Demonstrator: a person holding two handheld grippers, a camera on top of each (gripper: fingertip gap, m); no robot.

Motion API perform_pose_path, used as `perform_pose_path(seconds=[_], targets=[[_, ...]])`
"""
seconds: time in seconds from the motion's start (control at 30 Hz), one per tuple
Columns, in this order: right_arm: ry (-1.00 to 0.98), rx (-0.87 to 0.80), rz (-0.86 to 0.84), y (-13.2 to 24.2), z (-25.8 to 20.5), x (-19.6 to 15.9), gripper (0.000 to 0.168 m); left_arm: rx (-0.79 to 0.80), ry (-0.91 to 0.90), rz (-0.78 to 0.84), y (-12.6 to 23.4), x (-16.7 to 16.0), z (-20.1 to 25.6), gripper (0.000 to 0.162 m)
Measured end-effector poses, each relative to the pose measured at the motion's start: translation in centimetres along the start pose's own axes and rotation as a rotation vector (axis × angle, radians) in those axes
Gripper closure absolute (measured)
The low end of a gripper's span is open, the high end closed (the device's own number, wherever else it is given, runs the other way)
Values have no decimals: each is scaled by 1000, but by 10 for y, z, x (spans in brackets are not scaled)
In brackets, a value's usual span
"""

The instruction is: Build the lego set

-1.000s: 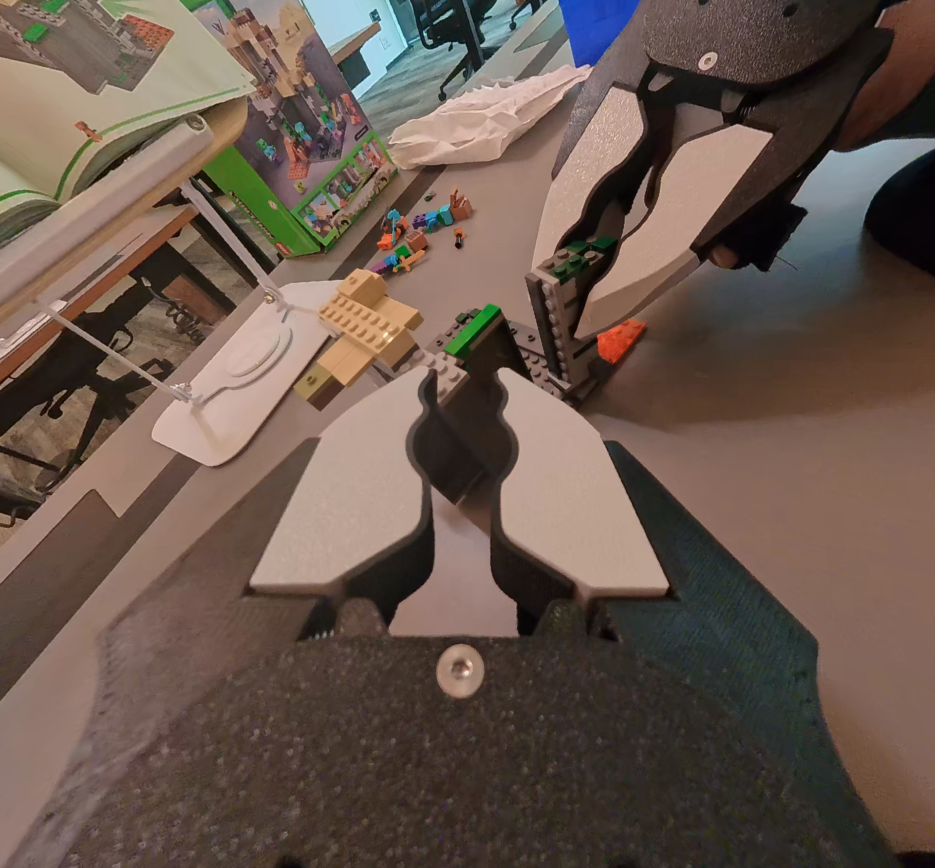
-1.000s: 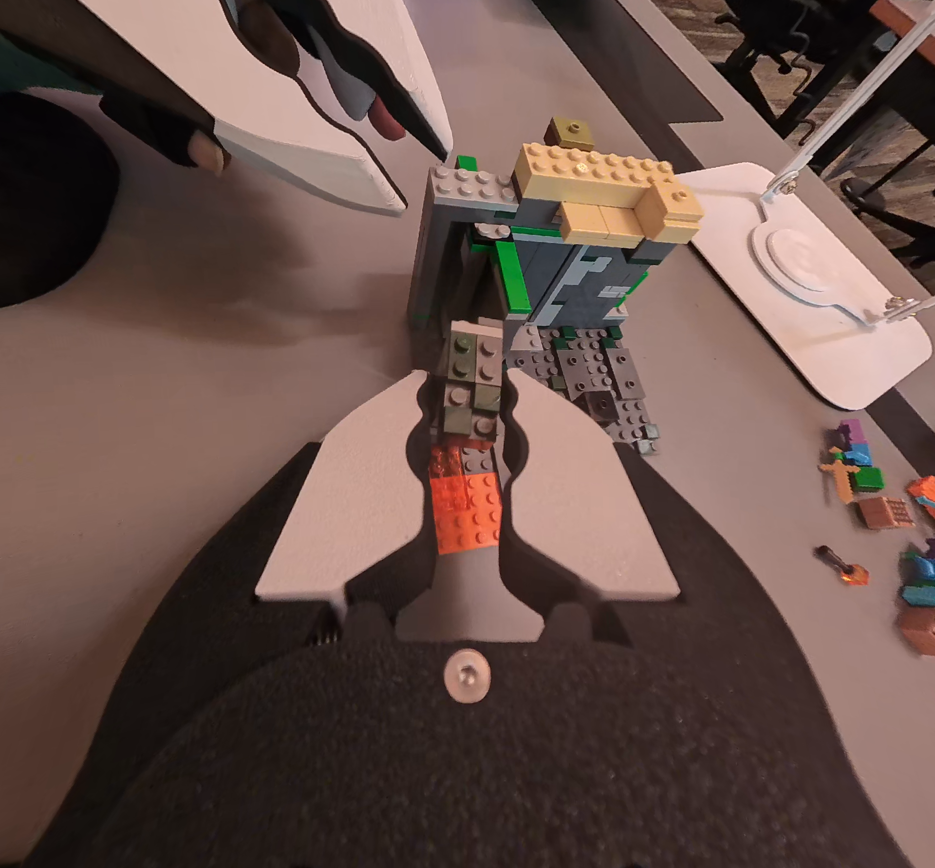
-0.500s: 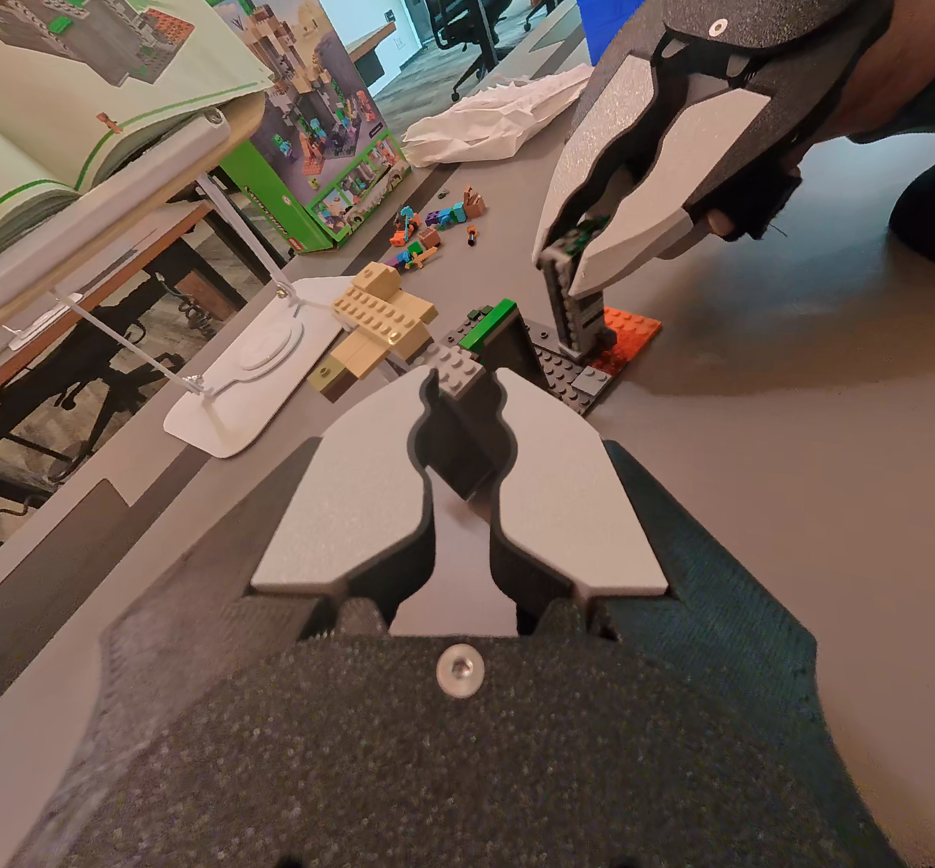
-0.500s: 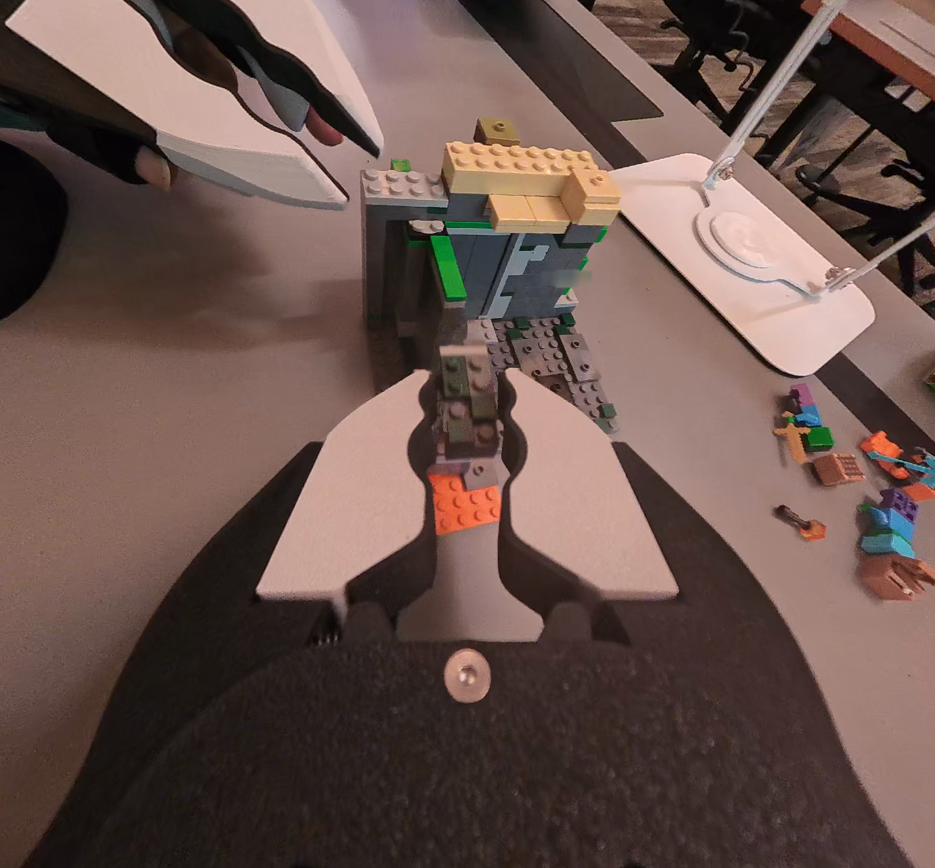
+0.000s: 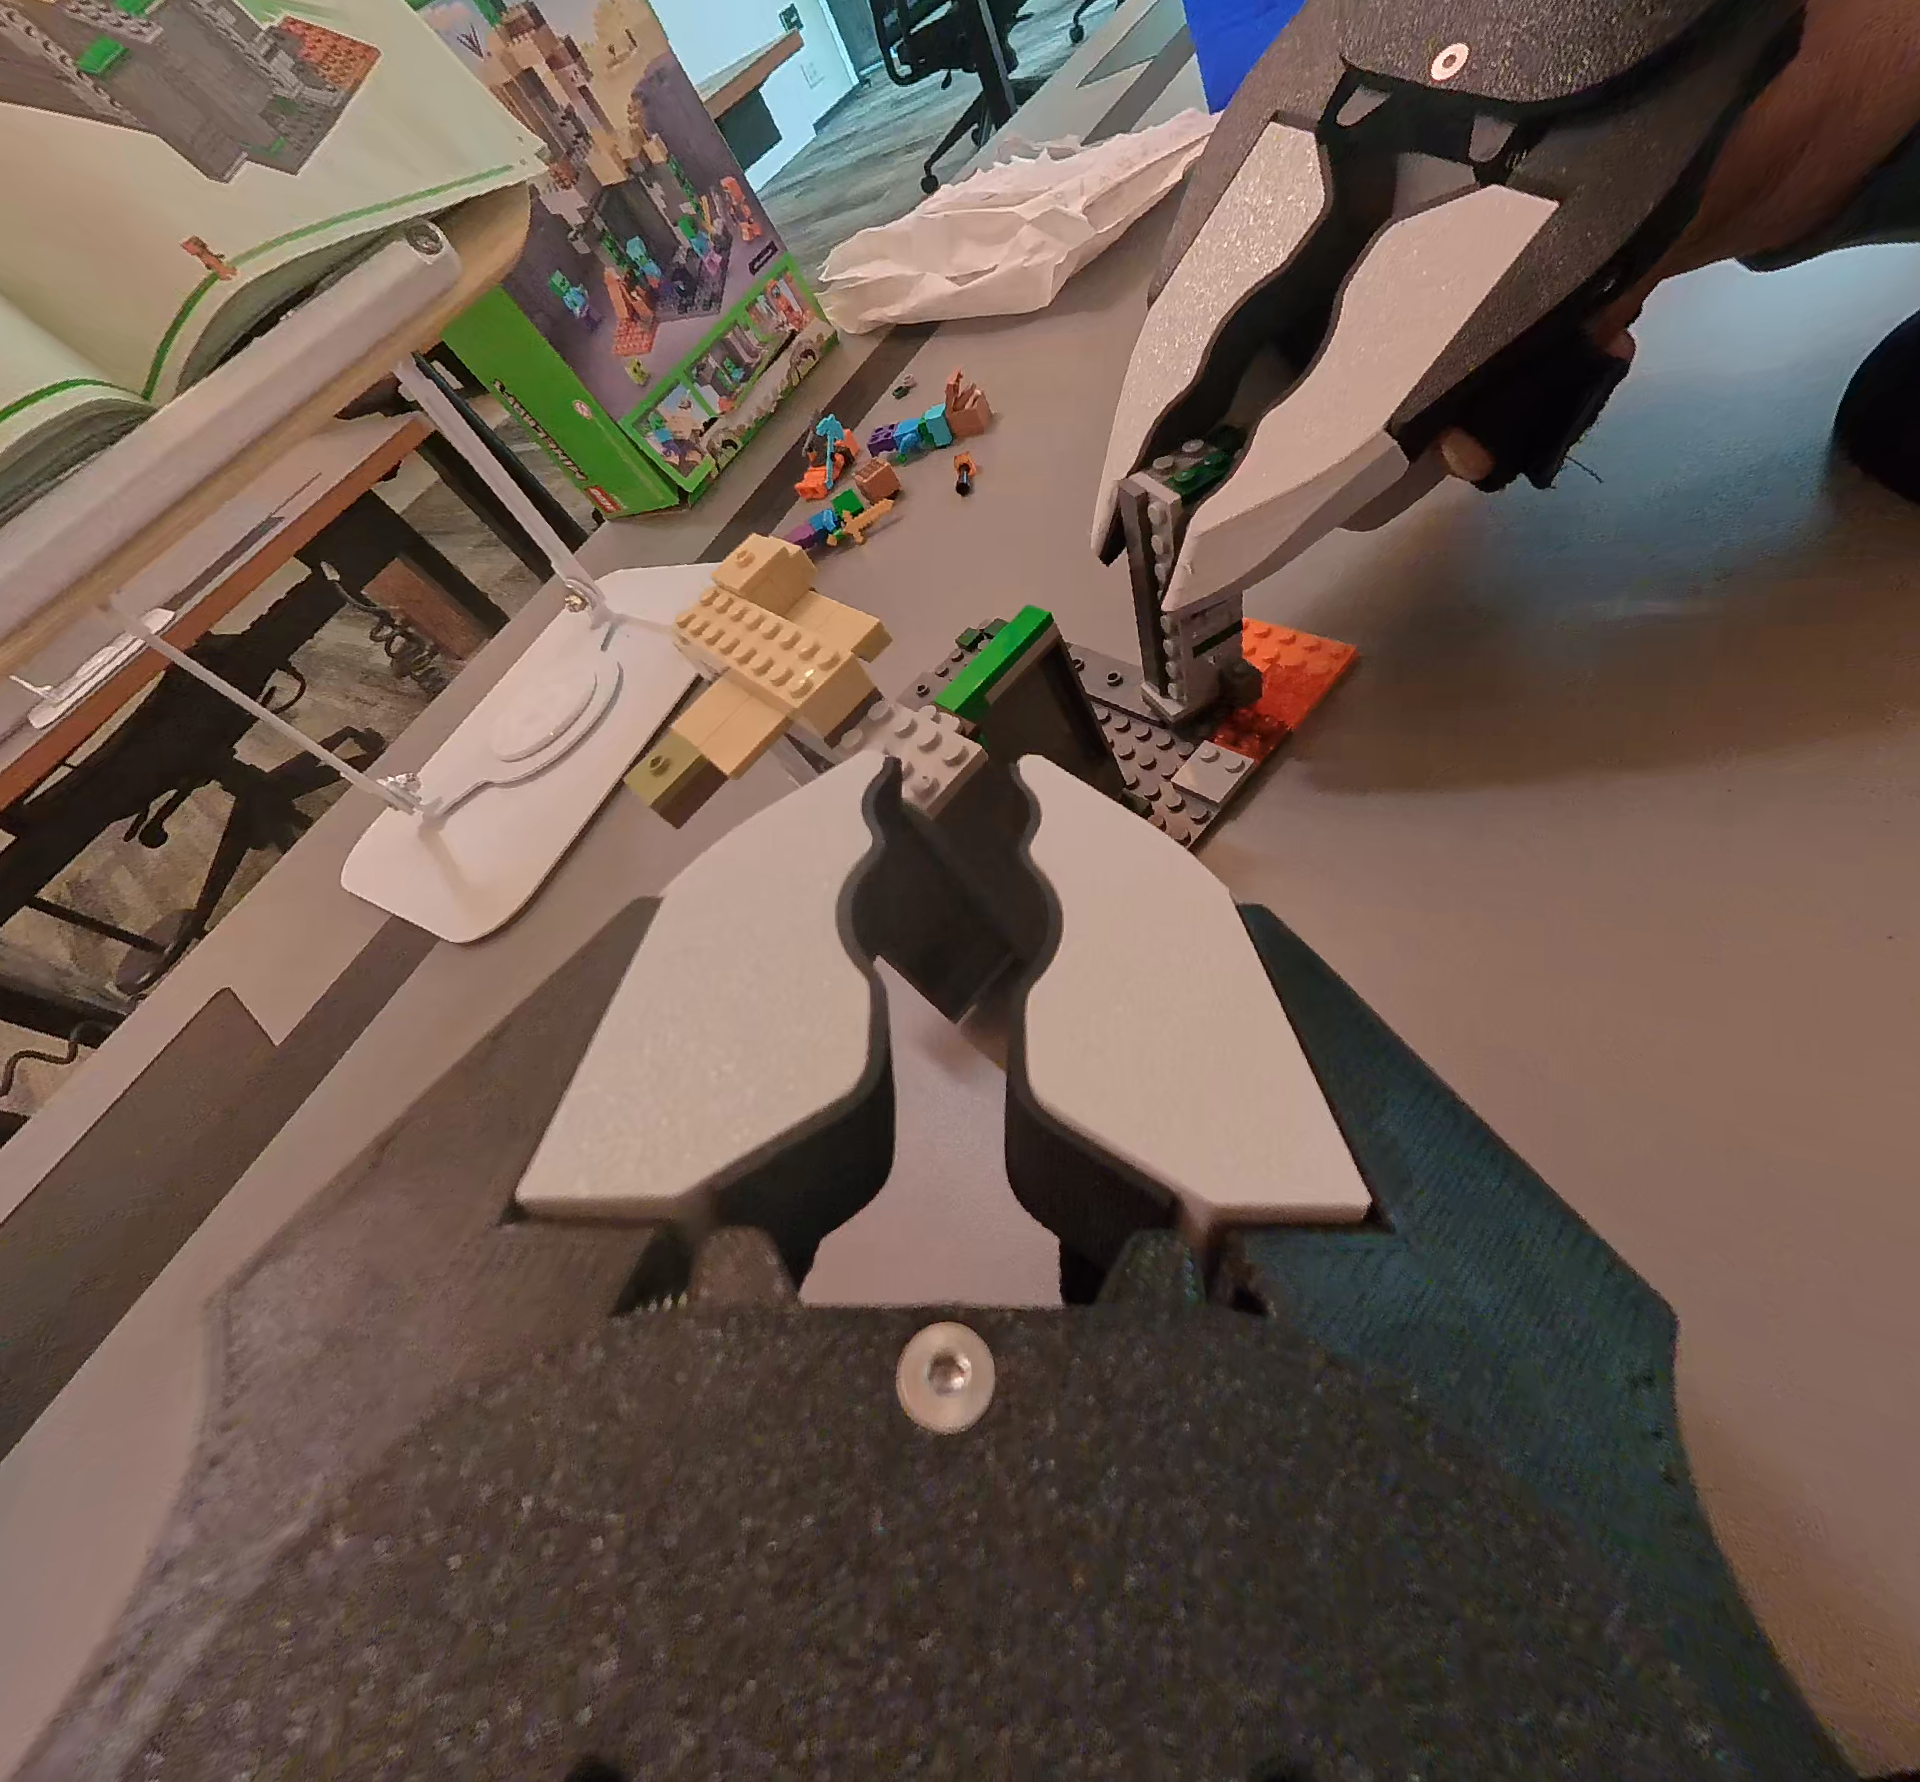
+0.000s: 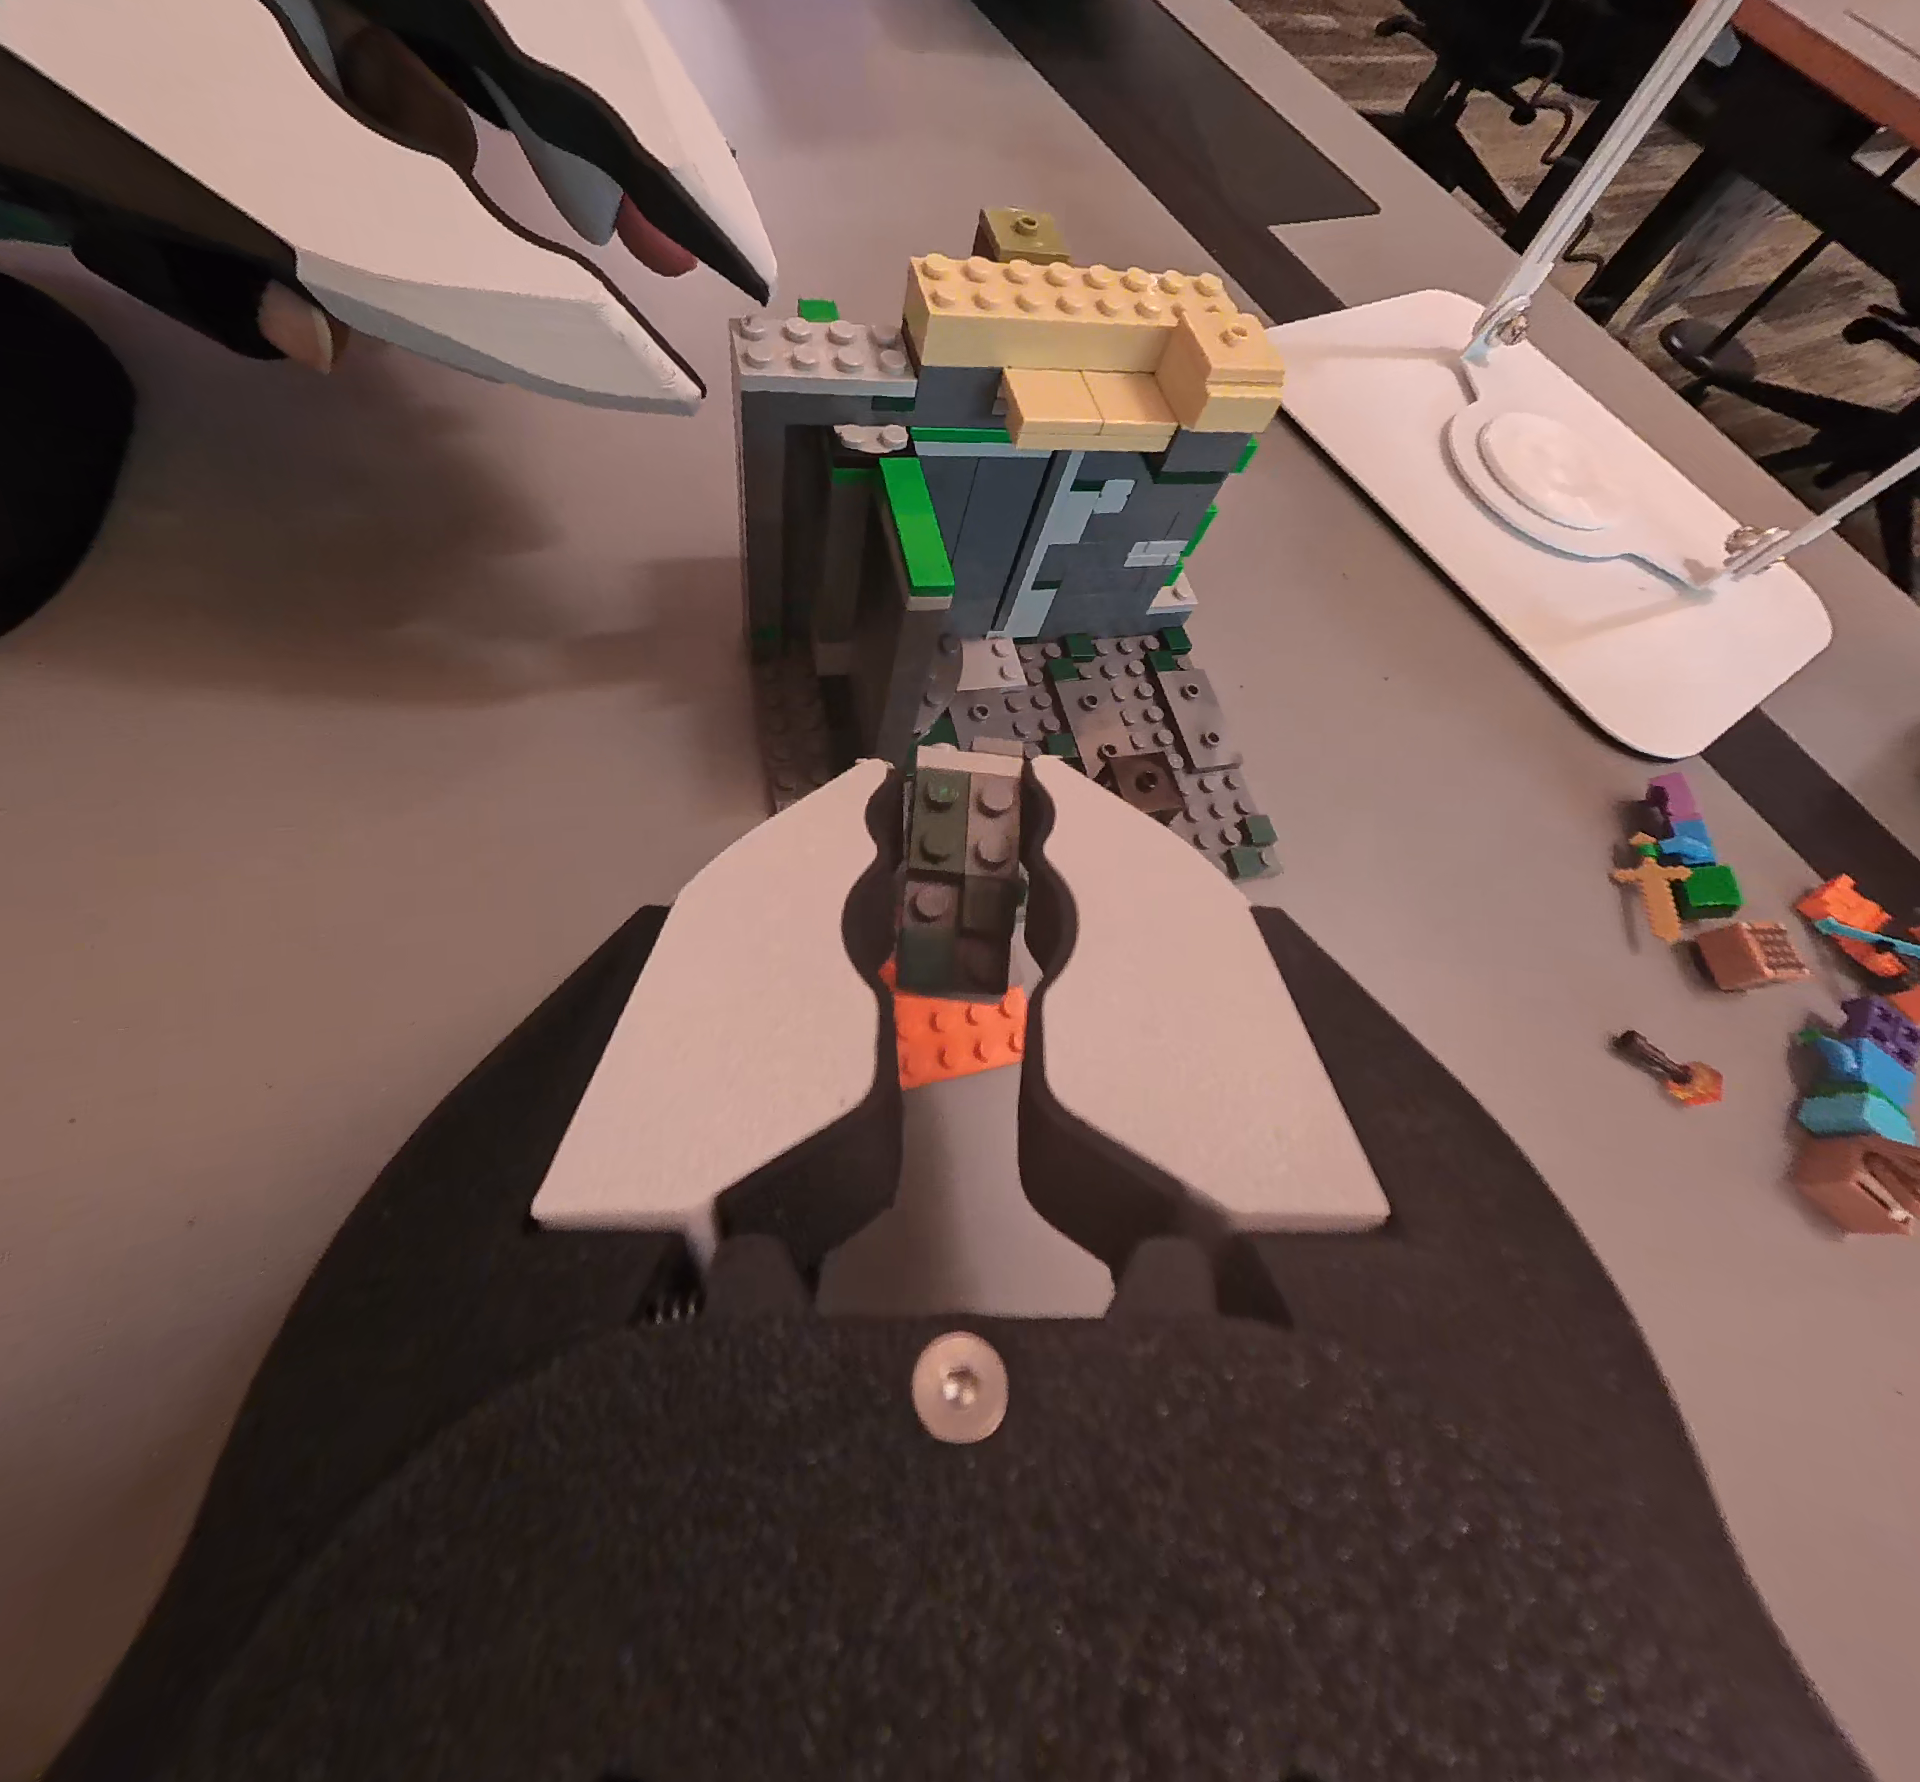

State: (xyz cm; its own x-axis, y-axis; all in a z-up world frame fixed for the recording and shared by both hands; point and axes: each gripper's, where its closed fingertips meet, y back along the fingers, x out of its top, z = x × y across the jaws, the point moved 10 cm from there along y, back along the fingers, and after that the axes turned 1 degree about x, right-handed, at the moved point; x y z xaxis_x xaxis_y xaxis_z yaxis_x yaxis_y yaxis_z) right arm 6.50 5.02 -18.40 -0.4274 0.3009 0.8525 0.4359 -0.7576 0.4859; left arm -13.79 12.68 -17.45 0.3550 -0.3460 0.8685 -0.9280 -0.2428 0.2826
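1. We see our right gripper (image 6: 954, 782) clenched on a narrow grey-and-green brick column (image 6: 961, 875), which stands upright on the near end of the build's base, at the orange plate (image 6: 956, 1041).
2. In the left wrist view the same column (image 5: 1174, 589) rises from the base beside the orange plate (image 5: 1294, 667), its top pinched between the right gripper's (image 5: 1148, 527) fingers.
3. Our left gripper (image 5: 951, 771) sits at the grey studded top corner (image 5: 935, 745) of the main lego build (image 6: 997, 485); the dark gap between its fingers hides the contact, so we cannot tell whether it grasps or is released.
4. The build stands on the grey table (image 6: 416, 693), with tan bricks (image 6: 1091, 330) across its top and a green strip down its front.
5. To the right in the right wrist view lie loose coloured pieces (image 6: 1766, 932), near a white stand base (image 6: 1558, 506).
6. Far left in the left wrist view, we see the set's box (image 5: 623, 205) and an open instruction booklet (image 5: 187, 101).
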Motion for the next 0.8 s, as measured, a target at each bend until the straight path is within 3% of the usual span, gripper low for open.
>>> perform_pose_path(seconds=[0.8], targets=[[-2, -9, -9, 0, 0, -1, 145, -1, 11, -3, 0, -2, -1, 145]])
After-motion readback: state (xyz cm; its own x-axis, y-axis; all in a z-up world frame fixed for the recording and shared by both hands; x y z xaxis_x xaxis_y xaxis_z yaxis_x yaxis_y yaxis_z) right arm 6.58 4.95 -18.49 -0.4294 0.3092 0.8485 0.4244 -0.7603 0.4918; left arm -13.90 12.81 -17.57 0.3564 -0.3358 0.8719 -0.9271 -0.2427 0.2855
